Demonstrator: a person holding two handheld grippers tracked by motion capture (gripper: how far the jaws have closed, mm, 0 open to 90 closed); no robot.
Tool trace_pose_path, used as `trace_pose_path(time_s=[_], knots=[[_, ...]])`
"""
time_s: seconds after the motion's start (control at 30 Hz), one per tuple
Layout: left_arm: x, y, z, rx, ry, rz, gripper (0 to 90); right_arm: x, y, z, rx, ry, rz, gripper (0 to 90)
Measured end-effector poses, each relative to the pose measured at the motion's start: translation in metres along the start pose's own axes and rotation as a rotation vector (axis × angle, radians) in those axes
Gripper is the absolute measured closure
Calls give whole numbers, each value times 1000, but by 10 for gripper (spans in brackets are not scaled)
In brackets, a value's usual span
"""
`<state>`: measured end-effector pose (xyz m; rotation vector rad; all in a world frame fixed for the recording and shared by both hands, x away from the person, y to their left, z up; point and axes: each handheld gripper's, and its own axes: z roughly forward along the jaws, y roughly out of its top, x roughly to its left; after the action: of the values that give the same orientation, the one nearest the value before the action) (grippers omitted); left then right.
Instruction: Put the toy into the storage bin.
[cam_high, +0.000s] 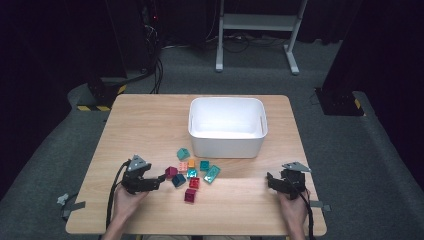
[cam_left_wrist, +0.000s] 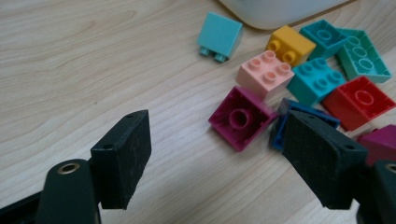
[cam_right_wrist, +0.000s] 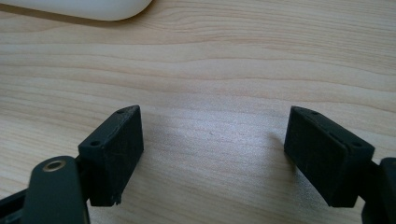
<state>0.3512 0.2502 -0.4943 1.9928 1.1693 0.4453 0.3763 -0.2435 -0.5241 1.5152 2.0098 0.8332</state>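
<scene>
Left claw (cam_left_wrist: 217, 156), jaws apart, sits low on the bench (cam_high: 150, 125) just beside an upturned magenta brick (cam_left_wrist: 242, 117) at the edge of a brick cluster before the white bin (cam_high: 227, 125). Right claw (cam_right_wrist: 212, 154), jaws apart, rests over bare wood, well apart.

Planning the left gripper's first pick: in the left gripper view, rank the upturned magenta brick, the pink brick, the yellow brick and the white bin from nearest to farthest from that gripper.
1. Magenta brick, hollow side up, just ahead of the open left gripper.
2. Pink brick, right behind it.
3. Yellow brick, farther back, towards the right.
4. White bin, at the top edge.
</scene>
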Motion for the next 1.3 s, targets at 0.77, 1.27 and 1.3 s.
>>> trace_pose_path(time_s=[0.77, 1.27, 1.3], knots=[[-7, 13, 30, 26, -2, 43, 364, 1, 0, 0, 1, 5, -2, 196], [-6, 11, 37, 56, 39, 63, 395, 1, 0, 0, 1, 10, -8, 196], [-6, 11, 37, 56, 39, 63, 392, 1, 0, 0, 1, 10, -8, 196]])
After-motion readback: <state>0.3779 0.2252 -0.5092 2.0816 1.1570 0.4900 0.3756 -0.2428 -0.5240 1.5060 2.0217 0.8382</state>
